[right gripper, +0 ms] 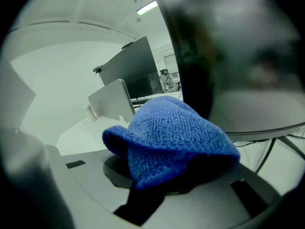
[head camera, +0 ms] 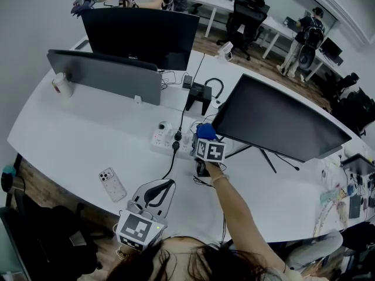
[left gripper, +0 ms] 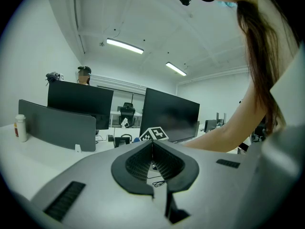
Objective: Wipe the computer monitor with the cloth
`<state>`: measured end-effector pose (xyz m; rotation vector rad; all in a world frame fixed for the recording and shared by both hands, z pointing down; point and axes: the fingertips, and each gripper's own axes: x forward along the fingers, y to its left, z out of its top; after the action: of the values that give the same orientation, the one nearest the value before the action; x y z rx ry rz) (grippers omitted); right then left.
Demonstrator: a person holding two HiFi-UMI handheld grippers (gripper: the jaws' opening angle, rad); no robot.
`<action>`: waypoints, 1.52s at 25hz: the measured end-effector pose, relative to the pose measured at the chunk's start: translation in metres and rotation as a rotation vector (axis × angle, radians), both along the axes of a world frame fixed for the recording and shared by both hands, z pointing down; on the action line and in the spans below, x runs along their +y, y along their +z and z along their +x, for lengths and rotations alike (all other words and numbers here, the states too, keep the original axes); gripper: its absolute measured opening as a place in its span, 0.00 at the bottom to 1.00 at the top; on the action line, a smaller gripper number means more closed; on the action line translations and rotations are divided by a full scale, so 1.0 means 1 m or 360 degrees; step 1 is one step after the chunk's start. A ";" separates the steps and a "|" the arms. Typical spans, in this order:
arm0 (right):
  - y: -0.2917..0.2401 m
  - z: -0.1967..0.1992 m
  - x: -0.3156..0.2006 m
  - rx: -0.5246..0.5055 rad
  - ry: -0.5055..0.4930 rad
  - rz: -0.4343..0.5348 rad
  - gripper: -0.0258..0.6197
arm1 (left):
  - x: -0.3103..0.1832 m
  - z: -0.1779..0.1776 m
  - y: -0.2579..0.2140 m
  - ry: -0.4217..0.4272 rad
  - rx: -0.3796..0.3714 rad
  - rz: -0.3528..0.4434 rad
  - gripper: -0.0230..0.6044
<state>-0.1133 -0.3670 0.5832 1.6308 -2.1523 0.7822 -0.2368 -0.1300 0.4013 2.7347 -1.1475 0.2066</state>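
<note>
The black computer monitor stands on the white desk at the right, screen tilted toward me. My right gripper is shut on a blue knitted cloth and holds it at the monitor's lower left corner. In the right gripper view the cloth bulges over the jaws and hides the tips, and the monitor's dark edge is right behind it. My left gripper hangs low by my body, shut with nothing in it; its tips meet in the left gripper view.
A second monitor and a grey divider panel stand at the back left. A white power strip with cables lies beside the cloth. A phone lies near the front, a bottle at far left.
</note>
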 end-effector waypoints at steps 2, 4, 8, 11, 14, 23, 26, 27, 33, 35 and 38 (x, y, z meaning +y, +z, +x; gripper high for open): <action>-0.003 -0.001 0.000 -0.0014 -0.0002 0.0010 0.20 | 0.000 0.000 -0.001 -0.0005 0.0004 -0.0009 0.05; -0.007 -0.001 -0.001 -0.0013 -0.0014 0.0024 0.20 | -0.001 0.000 0.000 -0.0003 -0.0001 0.0013 0.05; -0.016 -0.003 -0.002 0.0022 -0.0053 0.0057 0.20 | -0.001 0.002 -0.001 0.0001 0.0001 0.0019 0.05; -0.021 -0.001 -0.002 0.0021 -0.0056 0.0065 0.20 | 0.000 0.006 -0.003 0.0007 0.0004 0.0025 0.05; -0.024 -0.002 -0.002 0.0012 -0.0057 0.0072 0.20 | 0.001 0.007 -0.003 0.0005 0.0009 0.0034 0.05; -0.036 -0.002 -0.003 0.0021 -0.0062 0.0102 0.20 | 0.000 0.008 -0.004 -0.0013 0.0024 0.0030 0.05; -0.039 -0.002 -0.003 0.0018 -0.0069 0.0108 0.20 | -0.001 0.010 -0.005 -0.0014 0.0020 0.0042 0.05; -0.040 -0.001 -0.003 0.0027 -0.0067 0.0112 0.20 | -0.001 0.012 -0.005 -0.0012 0.0019 0.0044 0.05; -0.044 -0.004 -0.003 -0.0005 -0.0100 0.0132 0.20 | 0.000 0.018 -0.005 -0.0010 0.0026 0.0018 0.05; -0.045 -0.004 -0.003 0.0001 -0.0109 0.0131 0.20 | 0.000 0.020 -0.005 -0.0009 0.0021 0.0030 0.05; -0.049 -0.002 -0.002 0.0009 -0.0099 0.0132 0.20 | -0.001 0.023 -0.005 -0.0015 0.0021 0.0045 0.05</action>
<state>-0.1149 -0.3685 0.5345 1.5953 -2.2477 0.6776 -0.2138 -0.1311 0.3965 2.7500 -1.1686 0.1722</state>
